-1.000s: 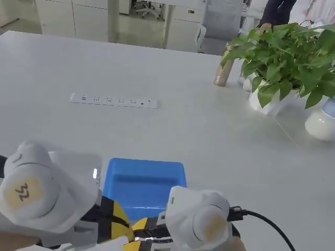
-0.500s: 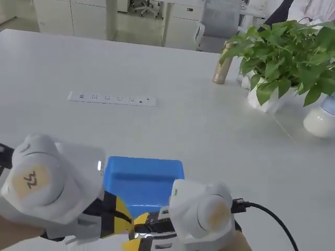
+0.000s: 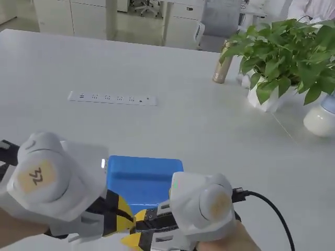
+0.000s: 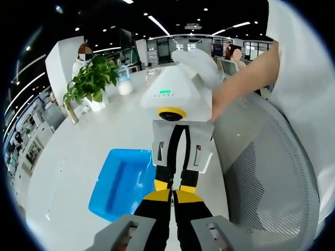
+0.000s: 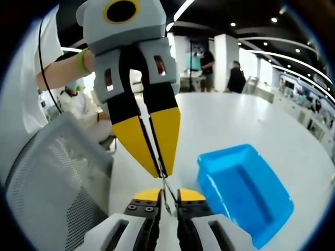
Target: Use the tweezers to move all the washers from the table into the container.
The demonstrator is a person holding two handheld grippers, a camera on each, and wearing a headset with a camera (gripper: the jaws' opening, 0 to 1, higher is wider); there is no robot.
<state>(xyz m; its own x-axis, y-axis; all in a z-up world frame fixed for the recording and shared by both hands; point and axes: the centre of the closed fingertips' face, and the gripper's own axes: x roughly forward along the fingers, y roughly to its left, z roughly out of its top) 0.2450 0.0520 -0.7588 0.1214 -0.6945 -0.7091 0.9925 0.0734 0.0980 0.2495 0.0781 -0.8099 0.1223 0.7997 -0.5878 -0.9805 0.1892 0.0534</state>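
Note:
My two grippers meet tip to tip low over the table's near edge. The thin metal tweezers (image 5: 165, 189) run between them. In the right gripper view, the left gripper (image 5: 161, 172) comes down from above with its yellow fingers (image 5: 137, 142) closed on the tweezers' upper part. My right gripper (image 5: 166, 197) is shut on their lower end. In the head view the left gripper (image 3: 125, 225) and the right gripper (image 3: 141, 230) sit just in front of the blue container (image 3: 142, 180). The container (image 4: 119, 182) looks empty inside (image 5: 246, 189).
A white power strip (image 3: 112, 99) lies on the table farther back. A potted plant (image 3: 280, 57), a slim bottle (image 3: 222, 67) and a white jar (image 3: 319, 119) stand at the back right. A mesh chair (image 4: 272, 172) is behind the grippers. People stand in the distance.
Both grippers stay tip to tip and have shifted slightly. The left one has moved a little right and up in the head view. The container has not moved.

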